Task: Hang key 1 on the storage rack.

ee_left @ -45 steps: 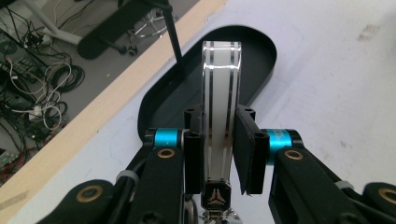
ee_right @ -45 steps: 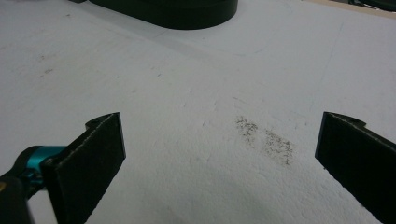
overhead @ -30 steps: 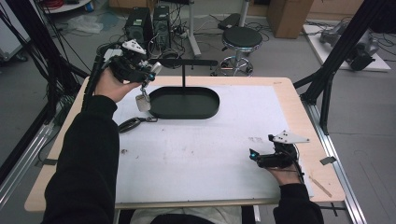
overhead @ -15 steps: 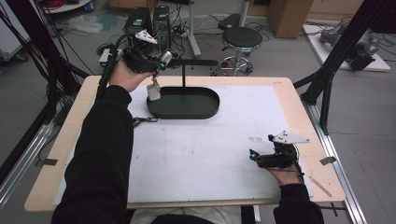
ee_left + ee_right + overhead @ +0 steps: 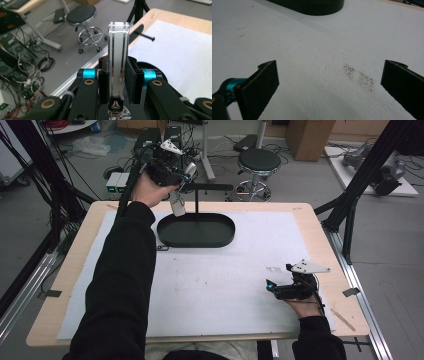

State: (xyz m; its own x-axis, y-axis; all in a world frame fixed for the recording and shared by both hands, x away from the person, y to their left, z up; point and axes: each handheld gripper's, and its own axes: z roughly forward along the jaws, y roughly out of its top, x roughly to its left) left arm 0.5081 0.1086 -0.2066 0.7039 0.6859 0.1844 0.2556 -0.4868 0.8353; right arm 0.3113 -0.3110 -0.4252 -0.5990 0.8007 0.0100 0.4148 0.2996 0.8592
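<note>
High view: fixed above the near edge, facing forward and down over the whole white foam mat (image 5: 225, 285), with the black oval metal tray (image 5: 196, 230) at the mat's far side. Left gripper view: raised above the tray's left end, looking out over its rim (image 5: 150, 66) toward the floor. Right gripper view: low on the mat (image 5: 312, 62), close, facing the tray (image 5: 312, 6). All three share tray and mat.

Left gripper (image 5: 179, 182) holds a white tag (image 5: 178, 208) above the black tray (image 5: 196, 239).

A lab: black frame struts (image 5: 358, 195), floor cables (image 5: 37, 65) (tangled), rolling stool (image 5: 259, 161).
</note>
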